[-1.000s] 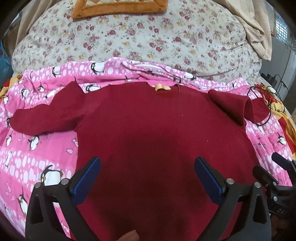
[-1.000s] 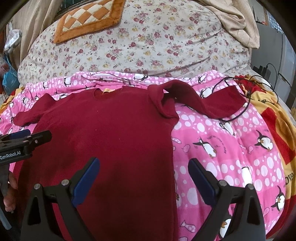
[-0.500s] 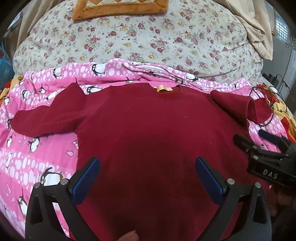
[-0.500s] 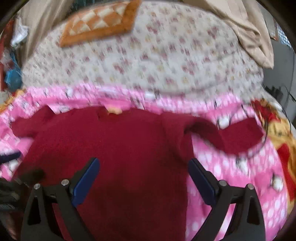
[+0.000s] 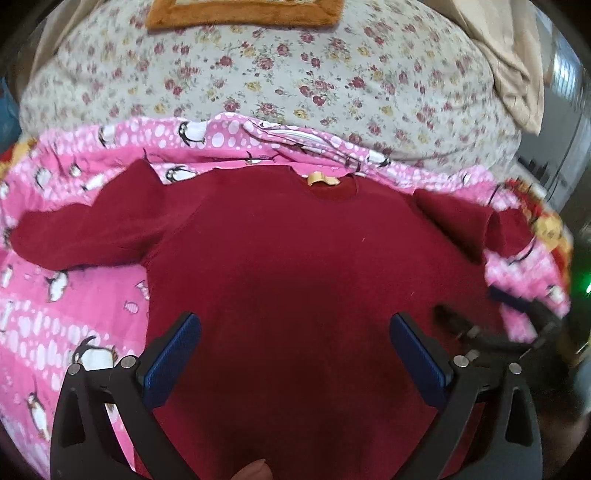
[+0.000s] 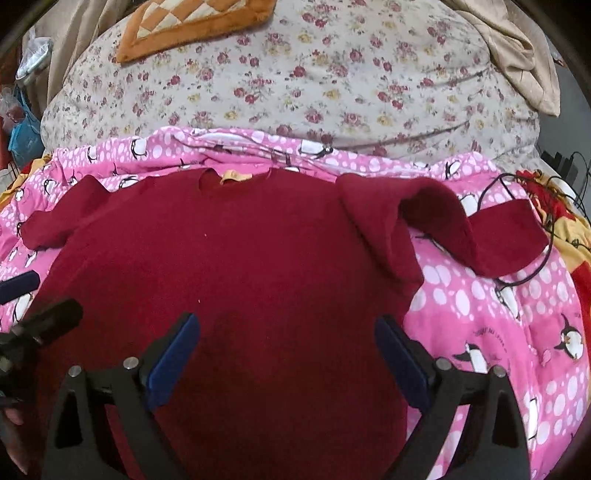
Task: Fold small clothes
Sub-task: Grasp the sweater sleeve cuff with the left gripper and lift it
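Closest to me, both sets of tongs are spread wide with nothing between them. My left tongs (image 5: 295,350) hang over the lower middle of the red sweater (image 5: 303,280), and my right tongs (image 6: 286,350) sit over its lower right part, with the right-hand pad near the sweater's side edge. Each pair shows up blurry at the edge of the other camera, so they're pretty near each other.

The sweater itself lies flat, front up, on a pink penguin blanket (image 6: 498,332) spread across the bed. Left sleeve (image 5: 85,232) stretches out sideways on the blanket. Right sleeve (image 6: 461,225) is bunched, humped up near the shoulder, with its cuff end lying out to the right. A thin black cable (image 6: 532,277) loops around that cuff area.

Up at the neckline there's a small yellowish tag (image 5: 323,179). Past the blanket sits a big floral quilt (image 6: 314,74), with an orange checkered cushion (image 6: 192,26) on top and beige fabric (image 6: 517,48) off to the far right.
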`<move>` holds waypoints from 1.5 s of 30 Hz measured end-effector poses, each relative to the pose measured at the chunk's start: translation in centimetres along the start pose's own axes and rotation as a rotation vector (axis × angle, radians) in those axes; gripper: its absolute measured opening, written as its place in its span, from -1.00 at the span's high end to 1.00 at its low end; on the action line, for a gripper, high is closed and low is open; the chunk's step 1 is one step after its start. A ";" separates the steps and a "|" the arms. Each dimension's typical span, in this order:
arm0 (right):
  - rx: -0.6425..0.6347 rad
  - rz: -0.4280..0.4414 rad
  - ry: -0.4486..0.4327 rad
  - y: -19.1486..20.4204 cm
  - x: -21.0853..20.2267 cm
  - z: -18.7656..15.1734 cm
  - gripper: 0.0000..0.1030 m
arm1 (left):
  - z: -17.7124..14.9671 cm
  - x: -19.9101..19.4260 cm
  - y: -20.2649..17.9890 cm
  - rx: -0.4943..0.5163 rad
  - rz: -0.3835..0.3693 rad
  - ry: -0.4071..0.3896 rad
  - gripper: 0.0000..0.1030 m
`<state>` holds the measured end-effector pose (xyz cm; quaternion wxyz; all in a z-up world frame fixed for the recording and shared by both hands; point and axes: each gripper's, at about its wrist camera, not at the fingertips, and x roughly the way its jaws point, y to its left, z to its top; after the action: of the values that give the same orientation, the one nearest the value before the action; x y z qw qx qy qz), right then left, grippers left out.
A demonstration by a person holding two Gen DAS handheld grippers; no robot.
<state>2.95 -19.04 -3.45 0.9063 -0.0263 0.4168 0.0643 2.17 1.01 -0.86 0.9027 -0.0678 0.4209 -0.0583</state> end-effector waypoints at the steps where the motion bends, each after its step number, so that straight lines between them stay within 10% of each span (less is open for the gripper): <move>1: 0.000 0.000 0.005 0.1 0.2 -0.1 -0.89 | 0.7 -0.4 0.6 -0.003 0.001 -0.012 -0.88; 8: -0.066 -0.041 0.039 1.6 1.7 -0.7 -0.90 | 4.7 -3.6 11.0 -0.099 0.007 -0.077 -0.88; 22: -0.042 -0.031 0.060 1.1 2.1 -0.7 -0.99 | -2.3 -2.2 34.7 -0.575 -0.145 -0.019 -0.85; 34: -0.045 -0.033 0.055 1.1 2.1 -0.7 -0.99 | 2.4 -3.2 43.1 -0.707 -0.289 -0.215 -0.78; 45: -0.043 -0.035 0.060 1.1 2.5 -0.6 -0.99 | 5.9 3.4 45.8 -0.648 -0.105 -0.081 -0.77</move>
<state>3.99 -17.75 -5.74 0.8937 -0.0548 0.4417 0.0564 11.05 46.00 -7.53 0.8459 -0.3756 0.3770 0.0349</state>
